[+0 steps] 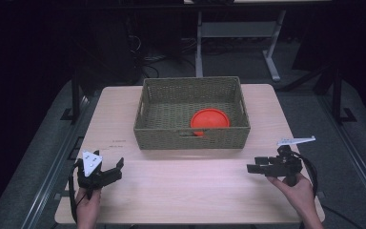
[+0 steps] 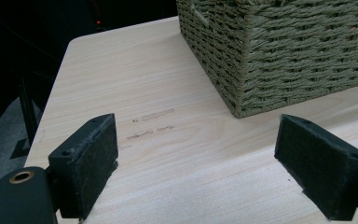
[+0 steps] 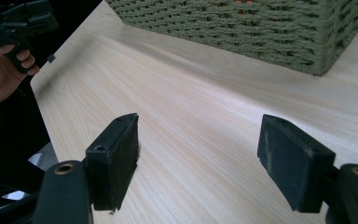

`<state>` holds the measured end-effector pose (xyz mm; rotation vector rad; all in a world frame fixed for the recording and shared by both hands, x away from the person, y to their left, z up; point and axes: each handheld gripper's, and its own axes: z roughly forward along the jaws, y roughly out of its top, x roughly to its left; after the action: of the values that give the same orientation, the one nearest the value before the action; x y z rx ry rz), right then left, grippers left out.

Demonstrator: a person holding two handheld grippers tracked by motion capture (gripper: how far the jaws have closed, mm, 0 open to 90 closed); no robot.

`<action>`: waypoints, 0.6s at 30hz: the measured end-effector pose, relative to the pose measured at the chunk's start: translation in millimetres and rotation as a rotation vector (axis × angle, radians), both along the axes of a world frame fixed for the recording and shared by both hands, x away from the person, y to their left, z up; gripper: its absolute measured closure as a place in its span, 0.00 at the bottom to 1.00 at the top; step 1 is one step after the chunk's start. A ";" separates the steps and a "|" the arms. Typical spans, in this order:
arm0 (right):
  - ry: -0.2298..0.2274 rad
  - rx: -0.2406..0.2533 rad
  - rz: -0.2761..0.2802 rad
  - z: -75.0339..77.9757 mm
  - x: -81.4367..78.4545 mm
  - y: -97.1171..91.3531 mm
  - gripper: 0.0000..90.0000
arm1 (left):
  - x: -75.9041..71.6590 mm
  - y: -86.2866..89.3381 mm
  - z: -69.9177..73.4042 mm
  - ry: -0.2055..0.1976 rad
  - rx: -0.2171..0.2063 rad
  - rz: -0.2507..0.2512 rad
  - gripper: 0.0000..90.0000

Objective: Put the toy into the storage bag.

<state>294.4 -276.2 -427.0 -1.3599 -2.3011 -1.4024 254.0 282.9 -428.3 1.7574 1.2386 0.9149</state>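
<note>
Ahead of both grippers, across bare table (image 1: pixel 181 191), sits one woven basket (image 1: pixel 192 137) with one orange plate (image 1: pixel 209 118) lying flat inside it, toward the side nearer the right gripper (image 1: pixel 253 167); the left gripper (image 1: pixel 119 168) has its jaws spread with nothing between them; the right one likewise stands wide and empty, jaws pointed across the table toward the left hand (image 1: pixel 88 202); I judge the plate light, stiff and smooth, likely plastic, so rather slippery; its raised rim is the place to pinch; the basket looks light, stiff enough to lift by a side wall or handle slot, and rough, so pads should hold well; count: two grippers, one basket, one plate
</note>
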 end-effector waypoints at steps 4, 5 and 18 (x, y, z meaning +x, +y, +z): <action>-0.009 0.008 -0.001 -5.4 -3.5 -5.2 0.31 | 0.3 -0.1 -0.2 -0.001 0.000 0.002 0.14; -0.003 0.012 -0.002 -6.2 -4.5 -6.7 0.31 | 0.4 -0.1 -0.2 -0.001 0.001 0.002 0.14; 0.001 0.044 -0.036 -12.1 -14.0 -20.5 0.30 | 0.3 -0.6 -0.3 0.001 0.000 0.001 0.14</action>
<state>280.4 -296.7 -439.1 -1.3963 -2.2420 -1.4532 254.3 282.3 -428.6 1.7576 1.2400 0.9141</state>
